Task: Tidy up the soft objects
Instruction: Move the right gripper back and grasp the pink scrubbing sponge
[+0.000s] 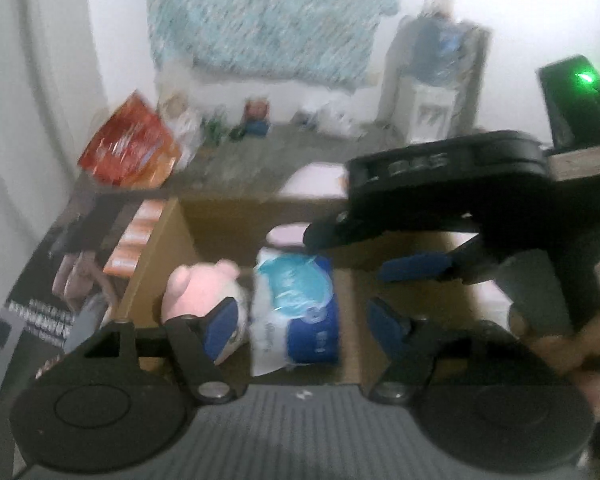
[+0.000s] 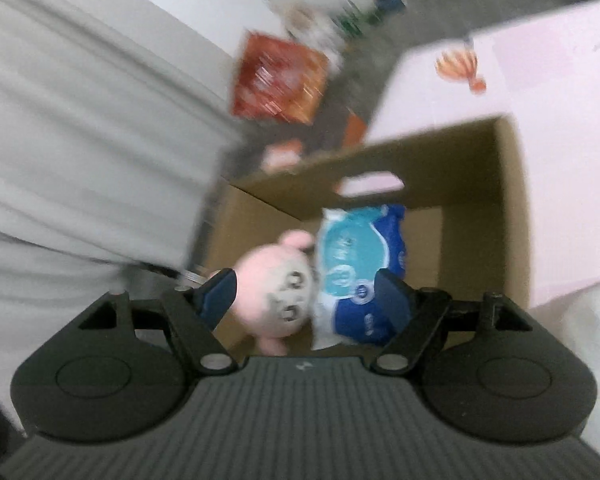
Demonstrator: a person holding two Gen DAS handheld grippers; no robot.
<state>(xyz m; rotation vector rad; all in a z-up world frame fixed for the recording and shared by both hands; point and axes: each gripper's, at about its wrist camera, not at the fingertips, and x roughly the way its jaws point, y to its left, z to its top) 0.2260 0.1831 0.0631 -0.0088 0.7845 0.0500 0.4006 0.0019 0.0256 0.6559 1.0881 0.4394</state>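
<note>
Two soft items already in the open brown cardboard box [image 2: 472, 184]: pink round plush toy with white face [image 2: 278, 292] and blue-and-white plastic pack of tissues [image 2: 360, 264], side by side and touching on the box floor, plush toward the box's left wall, pack toward its middle. Right part of the box floor bare. Judged well along; no further soft item clearly visible outside the box, views blurred, so what remains: can't tell.

Left tool [image 1: 300, 324] above the box, spread wide, pinching nothing; tissue pack [image 1: 296, 308] below and between its fingers, plush [image 1: 204, 292] behind its left finger.

Right tool [image 2: 308, 300] likewise over the box, spread, holding nothing; plush and pack below in the gap, apparently not touched.

Right tool [image 1: 388, 256] also seen from the left view, over the box's right half, spread.
</note>
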